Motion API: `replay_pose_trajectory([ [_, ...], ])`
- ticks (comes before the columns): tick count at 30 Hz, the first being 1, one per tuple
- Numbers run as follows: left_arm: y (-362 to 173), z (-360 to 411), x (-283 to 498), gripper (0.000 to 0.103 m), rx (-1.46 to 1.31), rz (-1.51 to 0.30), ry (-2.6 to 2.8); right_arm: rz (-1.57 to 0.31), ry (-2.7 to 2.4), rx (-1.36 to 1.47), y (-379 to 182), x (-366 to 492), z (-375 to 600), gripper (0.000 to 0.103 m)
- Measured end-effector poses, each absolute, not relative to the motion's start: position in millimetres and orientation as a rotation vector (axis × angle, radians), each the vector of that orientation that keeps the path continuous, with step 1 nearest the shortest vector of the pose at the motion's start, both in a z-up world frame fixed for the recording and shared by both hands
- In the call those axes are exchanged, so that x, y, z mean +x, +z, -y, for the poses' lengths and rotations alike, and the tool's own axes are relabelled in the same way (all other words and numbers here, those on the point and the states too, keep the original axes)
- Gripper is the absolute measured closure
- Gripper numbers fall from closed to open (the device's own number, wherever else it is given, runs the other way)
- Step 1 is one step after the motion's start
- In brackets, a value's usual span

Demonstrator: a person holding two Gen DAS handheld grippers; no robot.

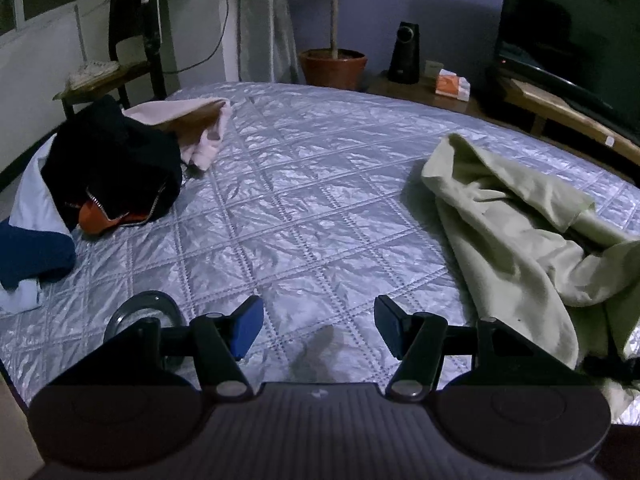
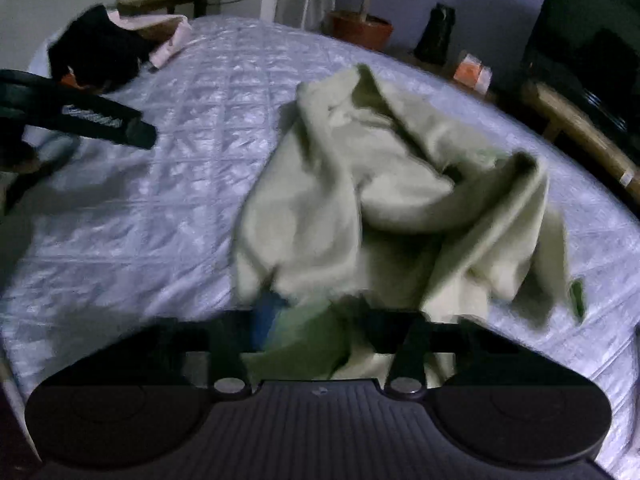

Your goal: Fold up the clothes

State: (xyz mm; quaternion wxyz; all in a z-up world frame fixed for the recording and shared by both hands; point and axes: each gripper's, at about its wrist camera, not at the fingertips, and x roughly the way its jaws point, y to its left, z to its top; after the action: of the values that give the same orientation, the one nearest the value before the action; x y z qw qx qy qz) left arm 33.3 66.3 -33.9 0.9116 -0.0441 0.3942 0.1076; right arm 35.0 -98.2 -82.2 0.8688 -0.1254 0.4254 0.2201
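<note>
Step in hand: picking up one garment to start a fold; pale green garment (image 2: 372, 184) is lying crumpled on the bed (image 1: 304, 208), towards its right edge, nothing folded yet.
Right hand-held gripper (image 2: 316, 312): sitting at the near hem of the green garment, cloth lying between and over the fingers; pic is blurred, so can't tell whether the pads are pressing on it or only straddling it.
Left hand-held gripper (image 1: 319, 326): released, jaws apart, nothing between them; hanging over bare quilt near the bed's near edge, well apart from the green garment.
Other clothes: dark pile (image 1: 112, 168) w/ black zip piece, pink piece (image 1: 200, 128) and blue/white bits, waiting at the bed's left edge, untouched.
Next move, judged: get a firm pinch on the hem w/ the right, bring the left across to a second point on the same edge, then lift and spread the garment flat on the free middle of the bed before any fold.
Needs care: cloth is bunched in layers, so pinching one layer only is prob. the tricky bit.
</note>
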Motion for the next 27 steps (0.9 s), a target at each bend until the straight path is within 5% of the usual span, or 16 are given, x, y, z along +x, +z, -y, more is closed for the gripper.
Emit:
replay_pose_trajectory([
  [1, -33.6, -67.1, 32.9, 0.045, -0.094, -0.810, 0.224, -0.906, 0.476, -0.211, -79.6, 32.1, 96.2, 0.103],
  [8, -33.4, -75.0, 30.0, 0.045, -0.110, -0.810, 0.255, -0.827, 0.543, 0.026, -40.0, 64.7, 59.6, 0.101],
  [11, -36.1, -76.2, 31.1, 0.043, -0.116, -0.834, 0.217, -0.689, 0.476, -0.252, -14.5, 60.5, 64.2, 0.063],
  [12, -37.1, -76.3, 32.3, 0.043, -0.123, -0.846, 0.203, -0.701, 0.480, -0.325, -16.2, 61.1, 70.2, 0.040],
  [13, -37.9, -76.1, 32.6, 0.041, -0.139, -0.856, 0.180, -0.735, 0.492, -0.374, -22.5, 62.5, 80.7, 0.034],
  [21, -39.0, -65.6, 31.2, 0.021, -0.153, -0.874, 0.052, -0.890, 0.606, -0.517, -71.9, 56.9, 98.1, 0.032],
  [23, -39.0, -65.0, 32.4, 0.020, -0.153, -0.874, 0.055, -0.893, 0.621, -0.447, -74.7, 58.0, 96.5, 0.054],
  [25, -38.1, -68.6, 33.0, 0.020, -0.165, -0.871, 0.075, -0.915, 0.589, -0.394, -75.3, 58.4, 93.2, 0.103],
  [27, -37.2, -72.6, 33.5, 0.020, -0.178, -0.869, 0.098, -0.956, 0.617, -0.303, -74.8, 60.9, 87.3, 0.103],
])
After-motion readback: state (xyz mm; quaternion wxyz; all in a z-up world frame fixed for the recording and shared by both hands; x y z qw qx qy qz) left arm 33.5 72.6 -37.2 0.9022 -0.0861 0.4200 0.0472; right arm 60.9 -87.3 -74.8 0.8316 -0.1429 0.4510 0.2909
